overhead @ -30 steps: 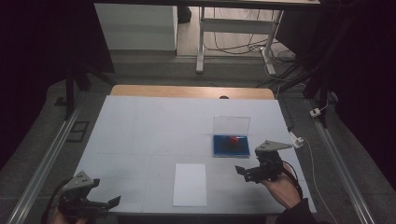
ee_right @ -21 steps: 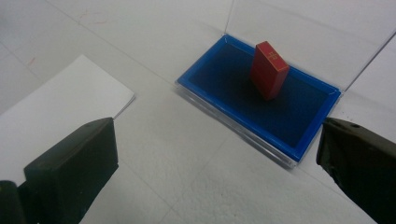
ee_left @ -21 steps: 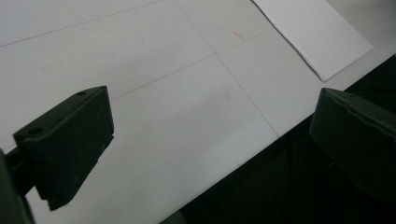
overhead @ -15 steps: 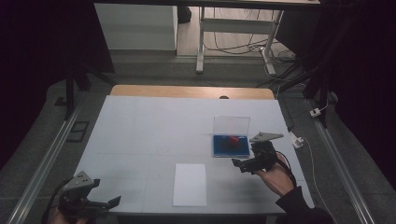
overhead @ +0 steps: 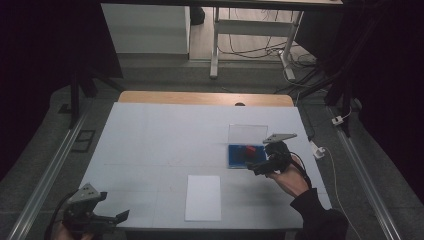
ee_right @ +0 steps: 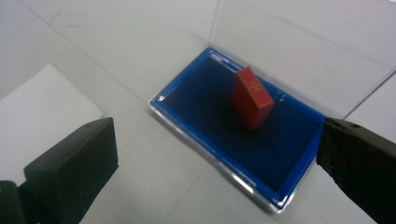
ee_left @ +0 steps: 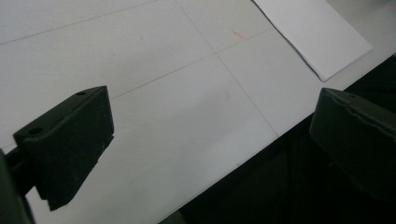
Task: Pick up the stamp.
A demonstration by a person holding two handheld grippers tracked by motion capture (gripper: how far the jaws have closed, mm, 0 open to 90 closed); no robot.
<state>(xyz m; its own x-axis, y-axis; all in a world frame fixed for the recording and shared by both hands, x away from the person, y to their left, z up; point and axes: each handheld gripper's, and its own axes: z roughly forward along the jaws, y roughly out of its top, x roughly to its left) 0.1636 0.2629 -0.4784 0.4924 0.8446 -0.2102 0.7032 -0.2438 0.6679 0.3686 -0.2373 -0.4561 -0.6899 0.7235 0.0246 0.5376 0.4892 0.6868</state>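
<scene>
White and marked with thin grid lines, the counter (overhead: 165, 145) carries every item we record. We see a white paper sheet (overhead: 203, 197) lying flat near the counter's front edge, between the two tools and ahead of the left tool's jaws. We see a shallow blue tray (ee_right: 238, 135) with a clear lid (overhead: 247, 134) standing upright at its far edge, lying directly ahead of the right tool. A red block (ee_right: 251, 97) sits tilted inside the tray, just ahead of the right tool's jaws and apart from them. We find the right tool (overhead: 257, 166) released, jaws wide apart, with nothing between them, hovering at the tray's near side. We find the left tool (overhead: 113, 218) likewise released and empty, held over the counter's front left corner, well apart from the tray.
</scene>
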